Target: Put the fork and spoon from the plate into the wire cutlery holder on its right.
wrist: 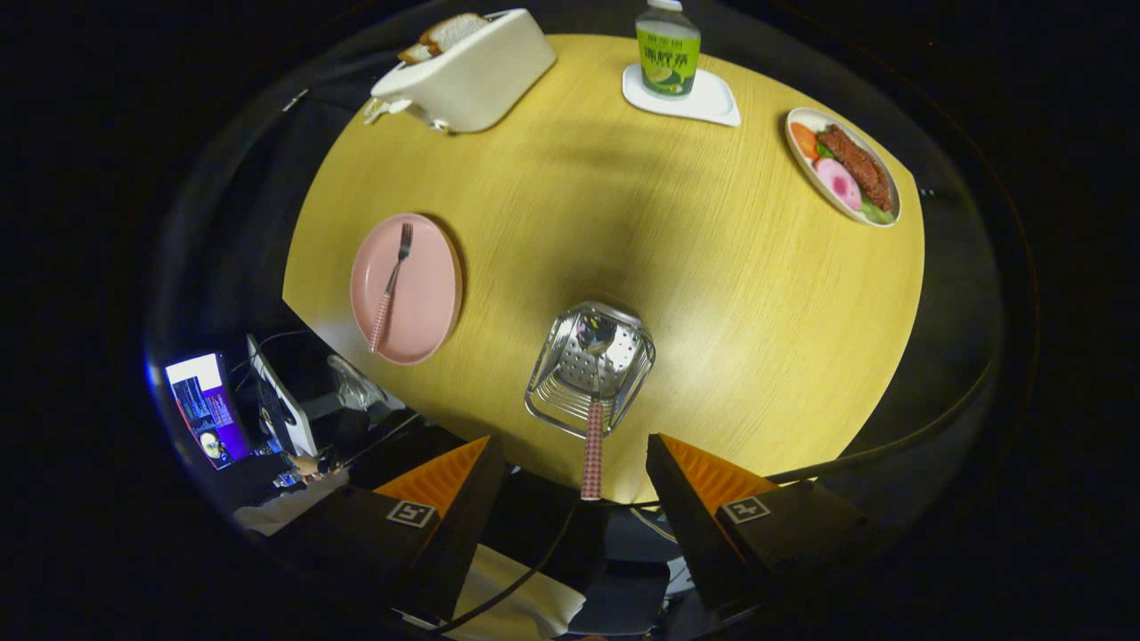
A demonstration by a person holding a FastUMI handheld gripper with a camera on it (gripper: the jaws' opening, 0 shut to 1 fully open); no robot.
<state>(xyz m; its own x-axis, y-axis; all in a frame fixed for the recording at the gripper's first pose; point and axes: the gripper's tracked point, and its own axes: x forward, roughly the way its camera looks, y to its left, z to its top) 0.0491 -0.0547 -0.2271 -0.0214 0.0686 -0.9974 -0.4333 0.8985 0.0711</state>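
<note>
Spoon in holder, fork on plate.
The gripper, low centre, has its fingers spread apart, gripping nothing; the spoon stands in the wire cutlery holder mid-frame, and the fork lies on the pink plate at left.

A white toaster with bread slices in its slot stands at the far side of the yellow wooden counter; a green-labelled bottle sits on a white coaster; a white oval dish of food lies well apart; a lit screen glows below the counter's edge.
</note>
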